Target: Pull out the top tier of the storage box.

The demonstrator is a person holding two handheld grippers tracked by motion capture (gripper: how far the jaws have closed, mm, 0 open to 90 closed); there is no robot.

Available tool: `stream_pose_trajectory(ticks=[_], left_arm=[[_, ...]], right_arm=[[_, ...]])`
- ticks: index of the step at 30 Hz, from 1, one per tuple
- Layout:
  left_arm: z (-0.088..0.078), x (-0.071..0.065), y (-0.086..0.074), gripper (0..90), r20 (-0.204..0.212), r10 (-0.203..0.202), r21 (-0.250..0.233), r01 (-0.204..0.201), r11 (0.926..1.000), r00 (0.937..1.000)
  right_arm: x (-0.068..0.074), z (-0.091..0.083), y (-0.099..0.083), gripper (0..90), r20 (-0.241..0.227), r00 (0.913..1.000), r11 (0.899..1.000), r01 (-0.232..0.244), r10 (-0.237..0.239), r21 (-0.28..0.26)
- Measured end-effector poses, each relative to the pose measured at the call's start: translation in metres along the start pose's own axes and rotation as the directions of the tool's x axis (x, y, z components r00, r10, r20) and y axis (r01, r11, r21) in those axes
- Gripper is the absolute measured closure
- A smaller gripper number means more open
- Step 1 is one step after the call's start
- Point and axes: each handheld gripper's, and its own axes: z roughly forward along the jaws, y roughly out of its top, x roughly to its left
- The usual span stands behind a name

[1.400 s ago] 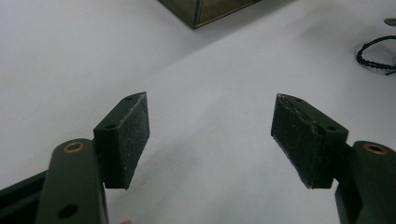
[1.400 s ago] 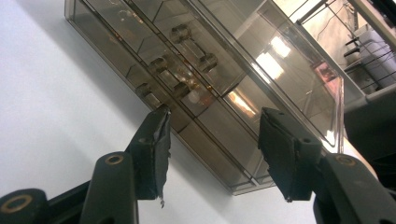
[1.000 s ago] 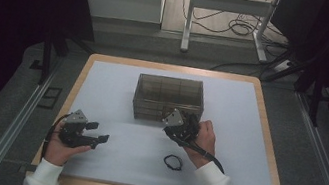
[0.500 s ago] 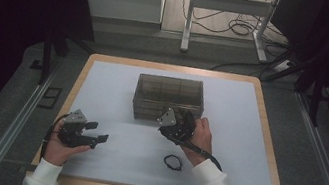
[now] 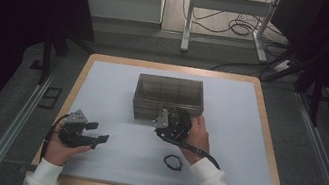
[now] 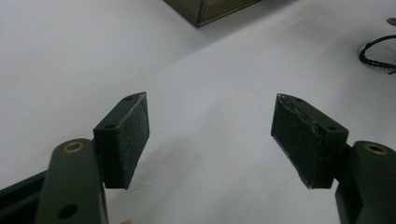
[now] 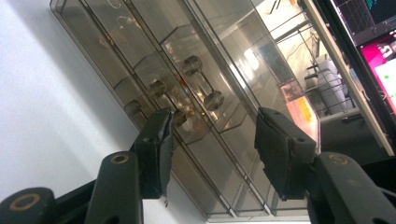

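A smoked clear drawer box point(image 5: 169, 90) stands on the white mat point(image 5: 246, 136). My right gripper point(image 5: 178, 115) is held at its front face. In the right gripper view the jaws point(image 7: 212, 135) stand apart and have just been closing a little. The drawer fronts point(image 7: 210, 46) with small round knobs point(image 7: 213, 99) show between them. One knob point(image 7: 180, 116) sits right by the left pad, and no pad presses on anything. My left gripper point(image 5: 97, 132) rests low over the mat at the front left, open point(image 6: 210, 126) with nothing between its pads.
A black ring-shaped band point(image 5: 172, 162) lies on the mat in front of the right hand, and also shows as the band point(image 6: 378, 53) at the edge of the left gripper view. The wooden table rim point(image 5: 271, 141) frames the mat. Beyond it are cables and a metal stand point(image 5: 226, 11).
The right gripper has edged slightly left along the box front. The left hand has stayed put.
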Motion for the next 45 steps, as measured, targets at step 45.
stream_pose_trajectory(ticks=[45], left_arm=[[0.000, 0.002, -0.002, 28.0, -0.004, -0.003, 0.005, 0.003, 1.0000, 1.0000]], right_arm=[[0.026, 0.013, 0.017, 54.7, 0.079, 0.9847, 0.988, 0.156, -0.156, 0.000]])
